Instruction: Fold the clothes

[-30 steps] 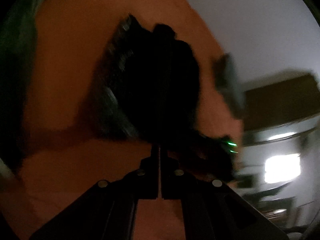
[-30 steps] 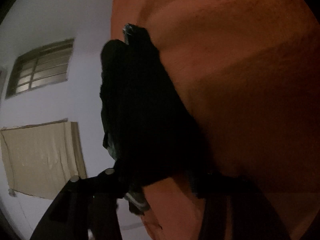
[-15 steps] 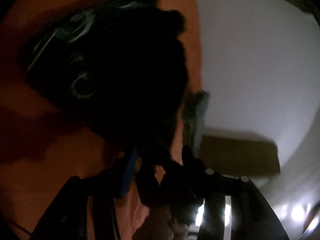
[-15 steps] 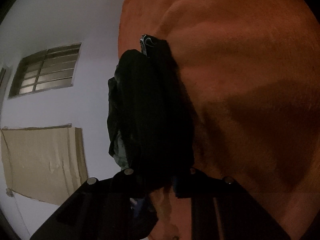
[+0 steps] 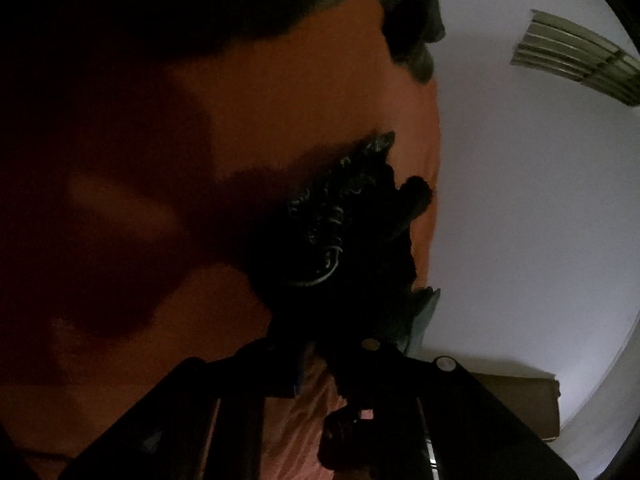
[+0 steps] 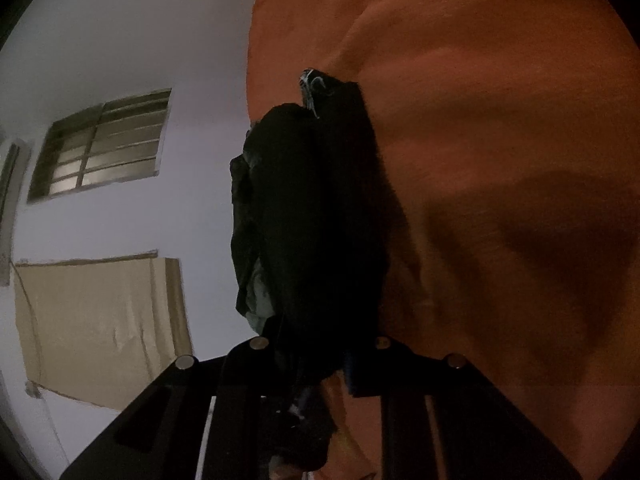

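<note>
A dark garment (image 5: 340, 240) with a pale printed pattern lies bunched on an orange bed cover (image 5: 280, 100), close to its edge. My left gripper (image 5: 324, 360) is low at the garment's near end. Its jaws are closing, and dark cloth is bunched between the fingertips. In the right wrist view the same dark garment (image 6: 316, 208) stretches away from my right gripper (image 6: 320, 356), which is shut on its near end. Cloth hangs down between that gripper's fingers. The orange cover (image 6: 480, 120) fills the right side of this view.
More grey-green clothing (image 5: 412, 20) lies at the far edge of the bed. A pale wall (image 5: 520, 200) borders the bed, with a barred window (image 6: 104, 144) and a sheet of cardboard (image 6: 100, 320) on it.
My left gripper rolled and dropped toward the bed, opened, then closed on the garment's near end. My right gripper narrowed on the cloth and lifted it slightly.
</note>
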Demonstrator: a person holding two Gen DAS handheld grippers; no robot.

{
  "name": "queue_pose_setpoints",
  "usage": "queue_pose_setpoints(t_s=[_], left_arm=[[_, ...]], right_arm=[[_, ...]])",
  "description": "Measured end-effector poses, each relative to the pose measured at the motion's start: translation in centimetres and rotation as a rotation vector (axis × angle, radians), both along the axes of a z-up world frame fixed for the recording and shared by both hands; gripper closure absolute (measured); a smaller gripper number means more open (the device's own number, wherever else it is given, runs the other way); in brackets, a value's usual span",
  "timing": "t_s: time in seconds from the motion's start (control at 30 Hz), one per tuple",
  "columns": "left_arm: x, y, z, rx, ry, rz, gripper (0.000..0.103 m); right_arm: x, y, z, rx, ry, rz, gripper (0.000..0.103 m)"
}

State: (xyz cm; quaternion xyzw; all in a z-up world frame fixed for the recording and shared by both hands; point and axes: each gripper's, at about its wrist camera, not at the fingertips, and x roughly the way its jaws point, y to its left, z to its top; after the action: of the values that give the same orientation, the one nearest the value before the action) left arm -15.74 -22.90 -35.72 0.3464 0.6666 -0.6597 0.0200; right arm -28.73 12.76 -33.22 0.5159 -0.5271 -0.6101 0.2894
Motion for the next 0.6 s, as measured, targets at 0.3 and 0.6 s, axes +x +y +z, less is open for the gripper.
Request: queue_pose_setpoints(t_s=[0.3,0.6], left_arm=[[2.5,4.5,-1.7,0.086,-0.057,-0.107,0.089],[-3.0,5.1,-2.6,-0.072,0.01,-0.15,0.089]], right_arm=[[-0.1,0.8,-1.1,0.008,-0.036,-0.019,0.087],[0.0,1.6,-2.3,-0.028,-0.065,-0.055,0.088]])
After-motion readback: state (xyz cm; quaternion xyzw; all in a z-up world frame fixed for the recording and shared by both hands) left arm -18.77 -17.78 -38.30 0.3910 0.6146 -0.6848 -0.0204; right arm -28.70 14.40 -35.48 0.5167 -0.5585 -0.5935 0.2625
